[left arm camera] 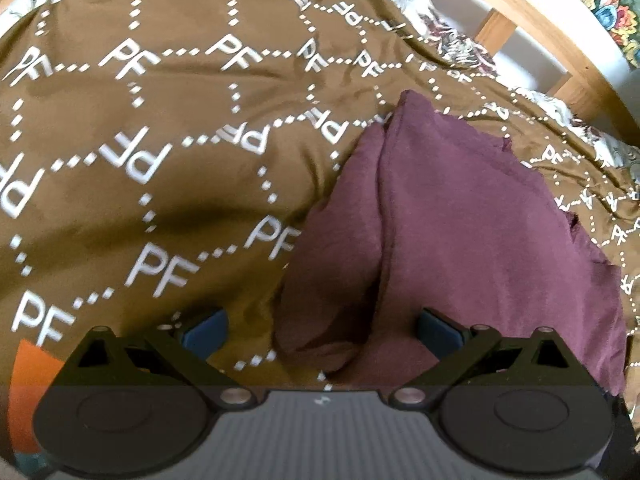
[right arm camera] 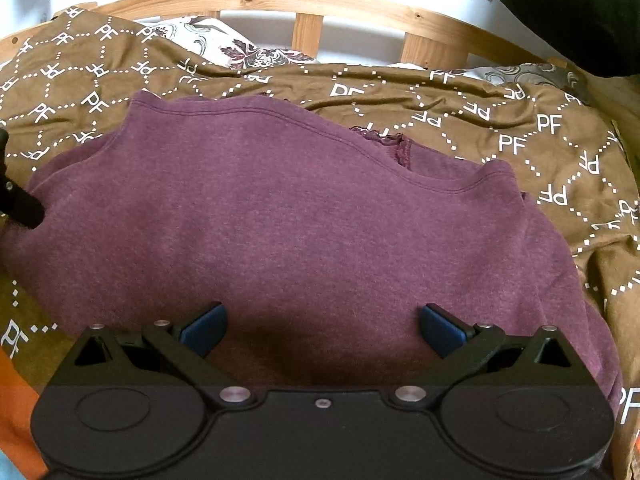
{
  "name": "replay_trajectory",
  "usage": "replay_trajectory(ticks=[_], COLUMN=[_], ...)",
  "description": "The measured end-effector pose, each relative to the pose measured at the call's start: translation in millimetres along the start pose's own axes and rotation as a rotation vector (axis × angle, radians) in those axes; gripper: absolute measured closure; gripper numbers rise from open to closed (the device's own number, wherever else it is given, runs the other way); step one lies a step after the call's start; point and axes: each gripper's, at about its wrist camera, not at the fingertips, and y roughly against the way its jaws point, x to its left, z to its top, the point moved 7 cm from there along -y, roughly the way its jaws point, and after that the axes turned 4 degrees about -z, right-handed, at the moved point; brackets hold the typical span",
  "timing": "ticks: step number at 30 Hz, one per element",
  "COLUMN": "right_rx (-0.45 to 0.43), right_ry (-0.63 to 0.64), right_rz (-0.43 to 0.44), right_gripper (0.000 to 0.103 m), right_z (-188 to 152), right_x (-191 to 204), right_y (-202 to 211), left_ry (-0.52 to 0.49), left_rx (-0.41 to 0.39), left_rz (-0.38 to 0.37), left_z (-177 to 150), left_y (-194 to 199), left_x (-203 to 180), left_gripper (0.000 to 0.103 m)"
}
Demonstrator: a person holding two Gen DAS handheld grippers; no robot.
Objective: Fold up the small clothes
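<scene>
A maroon garment (right arm camera: 280, 208) lies folded over on a brown bedspread (right arm camera: 520, 120) printed with white "PF" letters. In the left wrist view the garment (left arm camera: 460, 232) lies bunched at the right, its near left edge between my fingers. My left gripper (left arm camera: 322, 330) is open and hangs just above that edge, holding nothing. My right gripper (right arm camera: 322, 330) is open and empty, low over the garment's near part. The black left gripper (right arm camera: 16, 200) shows at the left edge of the right wrist view, next to the garment's left side.
A wooden slatted bed frame (right arm camera: 308, 32) runs along the far side, with a patterned pillow (right arm camera: 240, 52) against it. The frame also shows in the left wrist view (left arm camera: 520, 8). An orange cloth (left arm camera: 32, 380) lies at the near left.
</scene>
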Motion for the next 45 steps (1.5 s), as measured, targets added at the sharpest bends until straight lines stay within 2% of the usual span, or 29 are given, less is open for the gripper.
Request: replay_trajectory(ticks=[5, 9, 42, 45], right_rx=[0.000, -0.001, 0.023, 0.028], right_ry=[0.000, -0.001, -0.011, -0.012], right_rz=[0.001, 0.002, 0.026, 0.034], right_gripper=[0.001, 0.001, 0.001, 0.001], right_z=[-0.5, -0.6, -1.8, -2.5], right_x=[0.0, -0.3, -4.2, -5.3], right_y=[0.0, -0.2, 1.3, 3.5], left_ry=[-0.061, -0.100, -0.089, -0.107], left_rx=[0.001, 0.021, 0.051, 0.038], left_rz=[-0.026, 0.003, 0.002, 0.001], left_z=[16.0, 17.0, 12.4, 12.8], left_y=[-15.6, -27.9, -27.4, -24.6], left_x=[-17.7, -19.9, -13.7, -15.2], left_gripper=[0.001, 0.001, 0.001, 0.005])
